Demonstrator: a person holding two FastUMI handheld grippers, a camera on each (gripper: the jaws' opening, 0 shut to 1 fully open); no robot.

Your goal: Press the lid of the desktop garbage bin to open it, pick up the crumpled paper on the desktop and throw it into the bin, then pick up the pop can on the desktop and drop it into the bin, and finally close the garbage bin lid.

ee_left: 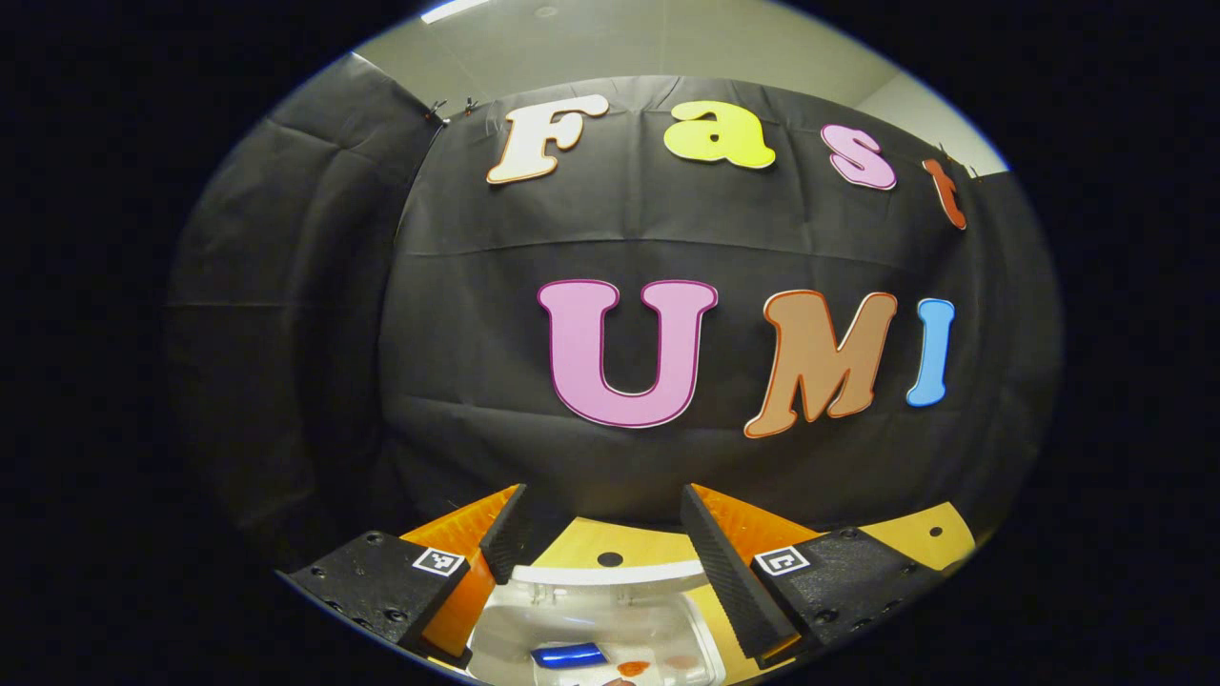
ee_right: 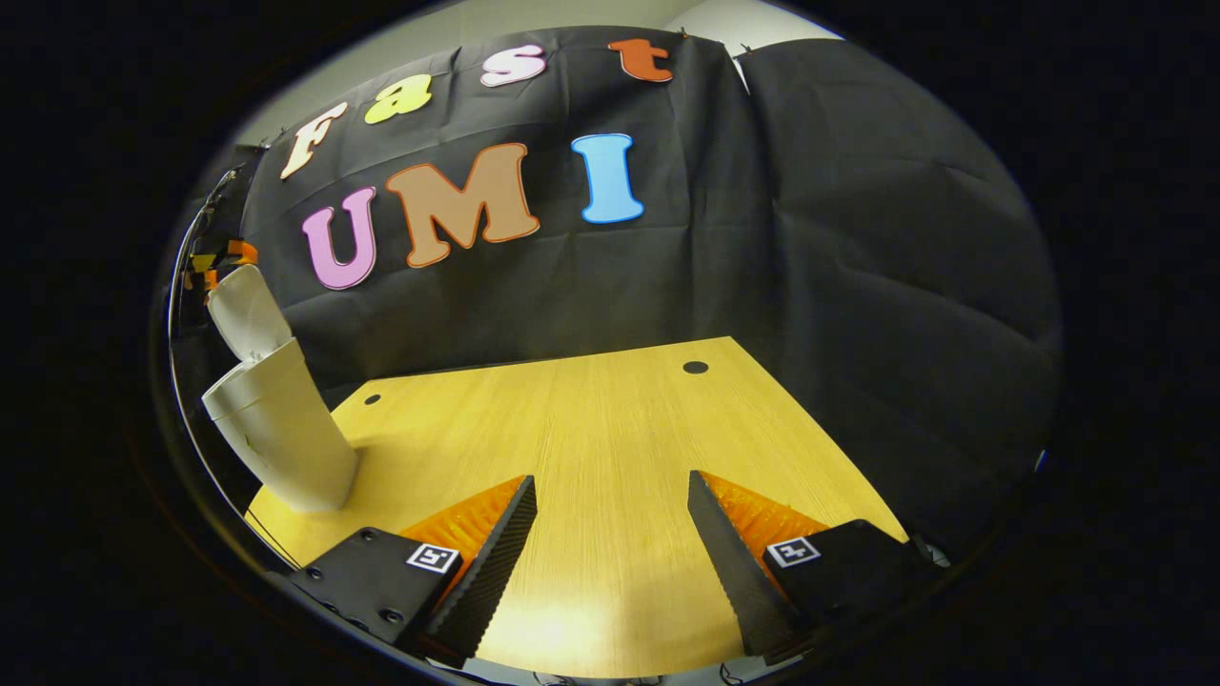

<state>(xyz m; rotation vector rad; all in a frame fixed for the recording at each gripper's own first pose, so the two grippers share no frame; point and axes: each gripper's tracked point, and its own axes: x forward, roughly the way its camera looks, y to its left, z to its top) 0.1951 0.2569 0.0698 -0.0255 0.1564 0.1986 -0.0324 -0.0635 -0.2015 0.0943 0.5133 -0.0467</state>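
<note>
My left gripper is open and hangs just above the open white garbage bin, looking down past its rim. Inside the bin lies a blue pop can beside some orange-red bits; nothing is between the fingers. In the right gripper view the bin stands at the table's left edge with its lid tipped up and back. A bit of the left gripper shows just above that lid. My right gripper is open over bare tabletop, well to the right of the bin.
The wooden table has small dark holes near its far corners. Black cloth walls close off the booth behind and to the right. The table's front edge lies just beneath my right gripper.
</note>
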